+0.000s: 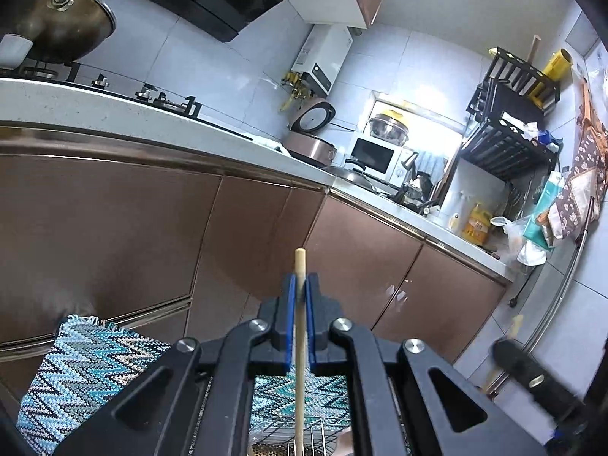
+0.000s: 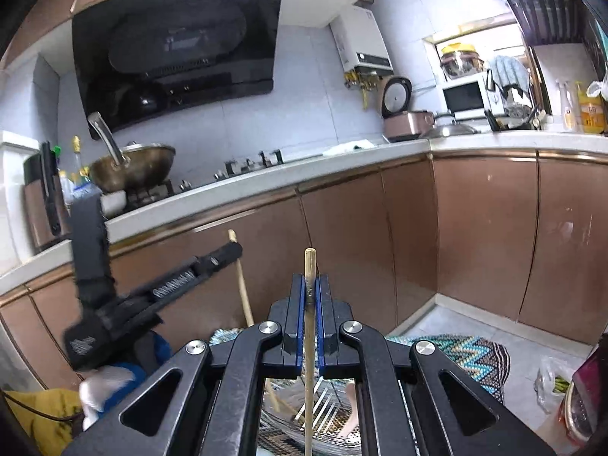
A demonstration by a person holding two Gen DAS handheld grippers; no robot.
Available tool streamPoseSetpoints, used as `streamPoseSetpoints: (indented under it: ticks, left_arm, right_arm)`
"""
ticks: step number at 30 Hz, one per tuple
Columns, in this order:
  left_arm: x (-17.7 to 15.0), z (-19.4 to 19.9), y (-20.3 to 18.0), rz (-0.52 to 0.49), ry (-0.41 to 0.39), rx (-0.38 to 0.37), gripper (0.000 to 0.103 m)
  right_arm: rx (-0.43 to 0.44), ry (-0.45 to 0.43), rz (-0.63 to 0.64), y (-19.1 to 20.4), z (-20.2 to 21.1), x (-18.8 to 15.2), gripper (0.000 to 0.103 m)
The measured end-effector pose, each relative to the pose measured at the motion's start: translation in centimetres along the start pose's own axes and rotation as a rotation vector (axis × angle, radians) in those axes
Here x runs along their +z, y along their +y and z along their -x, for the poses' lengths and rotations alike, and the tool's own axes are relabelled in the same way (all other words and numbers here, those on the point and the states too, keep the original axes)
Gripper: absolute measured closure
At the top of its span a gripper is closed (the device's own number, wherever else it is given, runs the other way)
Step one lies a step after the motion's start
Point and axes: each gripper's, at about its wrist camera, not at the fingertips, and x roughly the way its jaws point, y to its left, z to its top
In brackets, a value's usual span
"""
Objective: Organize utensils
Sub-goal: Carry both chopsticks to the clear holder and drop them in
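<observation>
My left gripper (image 1: 301,285) is shut on a pale wooden chopstick (image 1: 300,342) that stands upright between its blue pads, its tip poking above them. My right gripper (image 2: 311,287) is shut on a second wooden chopstick (image 2: 310,361), also upright. Both are held in the air above a wire rack (image 2: 326,410) on a blue zigzag mat (image 1: 76,364). The left gripper also shows at the left of the right wrist view (image 2: 228,254), with its chopstick (image 2: 243,292) hanging below. The right gripper's body appears blurred at the lower right of the left wrist view.
Brown cabinet doors (image 2: 482,235) and a white counter (image 1: 114,114) run ahead. A wok (image 2: 133,165) sits on the stove. A rice cooker (image 2: 406,119), microwave (image 2: 463,97) and black shelf rack (image 1: 509,140) stand further along. A bag (image 2: 551,383) lies on the floor at right.
</observation>
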Motion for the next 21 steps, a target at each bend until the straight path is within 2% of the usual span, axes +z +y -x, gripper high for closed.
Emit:
streamPoseSetpoints:
  ticks: [6, 13, 16, 21]
  left_arm:
    - [0.1, 0.0, 0.3, 0.000, -0.020, 0.018, 0.098]
    - [-0.2, -0.2, 0.6, -0.019, -0.063, 0.041, 0.098]
    - [-0.8, -0.5, 0.7, -0.034, -0.084, 0.049, 0.098]
    - [-2.3, -0.9, 0.9, -0.046, -0.092, 0.061, 0.098]
  right_arm:
    - [0.012, -0.085, 0.013, 1.4, 0.9, 2.0, 0.098]
    - [0.017, -0.152, 0.023, 2.5, -1.8, 1.9, 0.098]
    - [-0.004, -0.153, 0.040, 2.6, -3.4, 0.9, 0.098]
    - [-0.044, -0.101, 0.076, 2.6, -5.6, -2.0, 0.098]
